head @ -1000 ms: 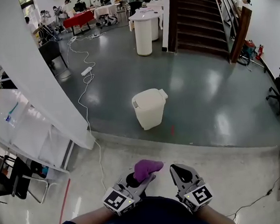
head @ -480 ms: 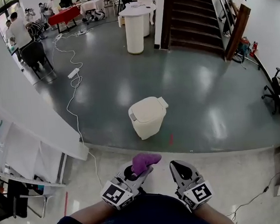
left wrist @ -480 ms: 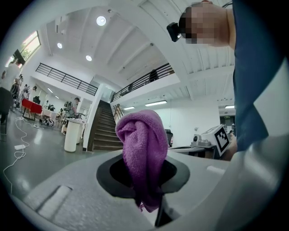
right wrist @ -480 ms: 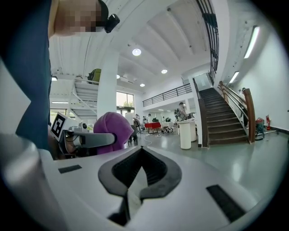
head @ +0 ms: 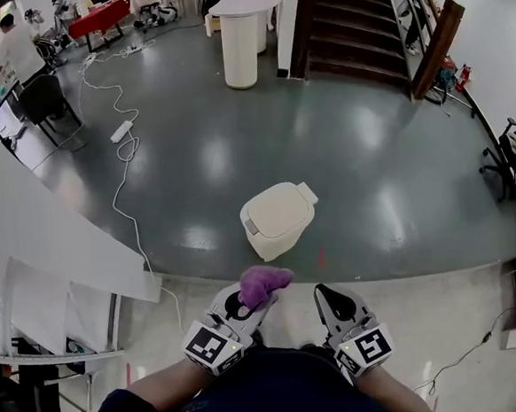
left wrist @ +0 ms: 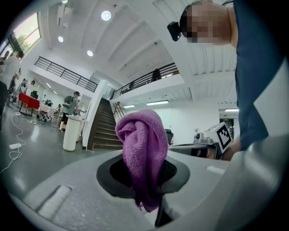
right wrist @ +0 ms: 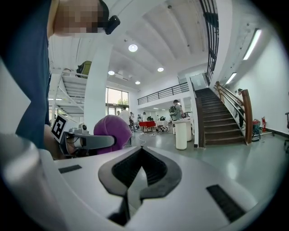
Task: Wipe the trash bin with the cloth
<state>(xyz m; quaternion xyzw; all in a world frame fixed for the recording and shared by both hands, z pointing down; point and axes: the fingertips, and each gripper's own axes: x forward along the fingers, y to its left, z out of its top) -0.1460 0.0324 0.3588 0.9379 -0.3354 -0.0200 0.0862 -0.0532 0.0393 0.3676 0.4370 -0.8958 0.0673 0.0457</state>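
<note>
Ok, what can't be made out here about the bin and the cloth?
- Cream plastic lidded trash bin: shown in head view only; its far side is hidden by its own body, and any dirt is too small to see.
- Purple microfibre cloth: in left gripper view, its lower end is hidden inside the left gripper.

Trash bin (head: 277, 219) on grey floor (head: 389, 173)

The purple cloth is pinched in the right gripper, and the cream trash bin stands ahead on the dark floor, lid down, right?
Not quite. The left gripper view shows the purple cloth pinched in the left gripper; the right gripper is shut on nothing. The cream trash bin does stand ahead on the dark floor, lid down.
</note>
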